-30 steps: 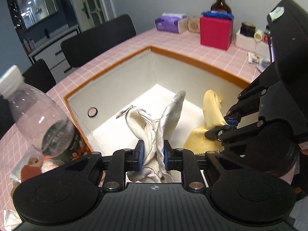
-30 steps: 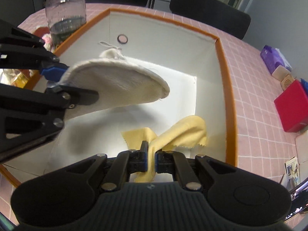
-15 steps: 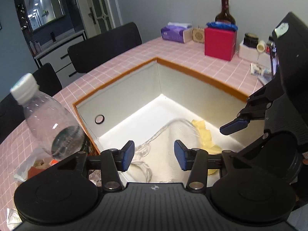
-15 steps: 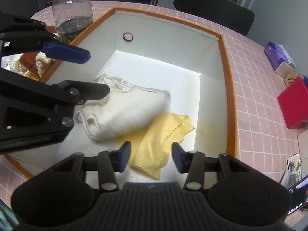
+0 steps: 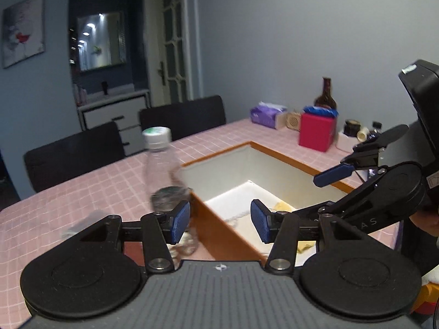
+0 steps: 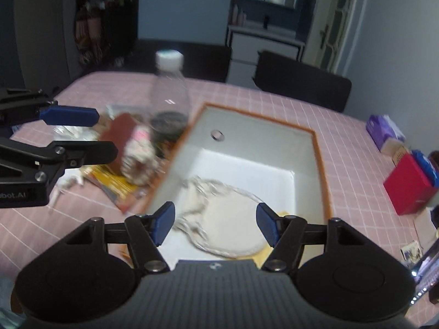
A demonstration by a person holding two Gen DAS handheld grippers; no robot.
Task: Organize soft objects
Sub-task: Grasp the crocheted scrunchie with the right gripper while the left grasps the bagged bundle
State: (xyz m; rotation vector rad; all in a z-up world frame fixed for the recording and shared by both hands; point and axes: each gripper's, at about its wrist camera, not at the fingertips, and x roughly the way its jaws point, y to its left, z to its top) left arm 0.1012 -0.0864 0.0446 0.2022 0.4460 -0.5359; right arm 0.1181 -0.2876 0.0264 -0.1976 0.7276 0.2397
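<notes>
A white box with an orange rim (image 6: pixel 319 159) sits on the pink checked table. Inside it lies a crumpled white cloth (image 6: pixel 230 219), with a yellow cloth (image 6: pixel 264 255) showing from under its near edge. In the left wrist view the white cloth (image 5: pixel 244 222) and yellow cloth (image 5: pixel 284 207) show past the box wall. My right gripper (image 6: pixel 216 223) hangs above the box, its jaws opening with nothing between them. My left gripper (image 5: pixel 219 220) is open and empty over the box's left rim. A brown and white plush item (image 6: pixel 134 150) lies left of the box.
A clear plastic bottle (image 6: pixel 170 93) stands at the box's left rim beside snack packets (image 6: pixel 109 181). A red box (image 5: pixel 317 134), a purple tissue pack (image 5: pixel 267 115) and a brown glass bottle (image 5: pixel 325 96) stand at the far right. Black chairs (image 5: pixel 181 118) line the far side.
Both grippers let go: the white cloth and the yellow cloth dropped into the box. Both grippers then rose and pulled back, the left one swinging toward the bottle.
</notes>
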